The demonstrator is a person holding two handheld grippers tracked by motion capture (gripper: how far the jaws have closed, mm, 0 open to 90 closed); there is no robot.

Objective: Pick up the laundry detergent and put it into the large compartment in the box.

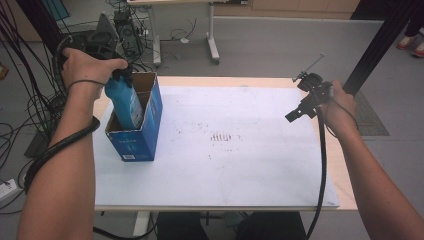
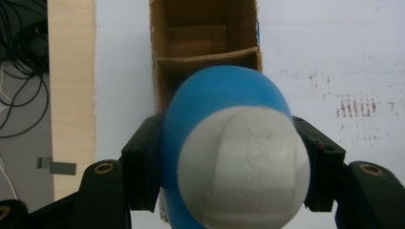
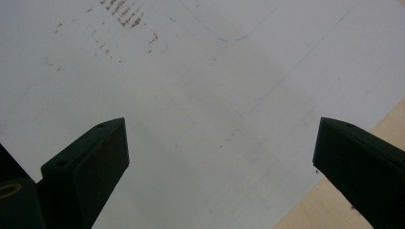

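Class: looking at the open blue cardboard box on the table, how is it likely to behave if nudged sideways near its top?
The box stands tall and narrow, so it would probably tip rather than slide. Its thin cardboard walls may flex. The blue bottle, held by the left gripper and partly inside, might steady it.

place: a lab or test room set up for recording, not a home
floor: bare grey floor [image 1: 280, 45], with loose black cables [image 1: 30, 107] lying in tangles at the left
equipment: an electronics box [image 1: 129, 32] wired up on the floor beyond the table
furniture: a plain wooden worktable [image 1: 345, 172] covered with a stained white sheet [image 1: 235, 150]; the white metal legs of a second table [image 1: 212, 35] behind it
rig: a black metal frame post [image 1: 382, 42] rising at the right
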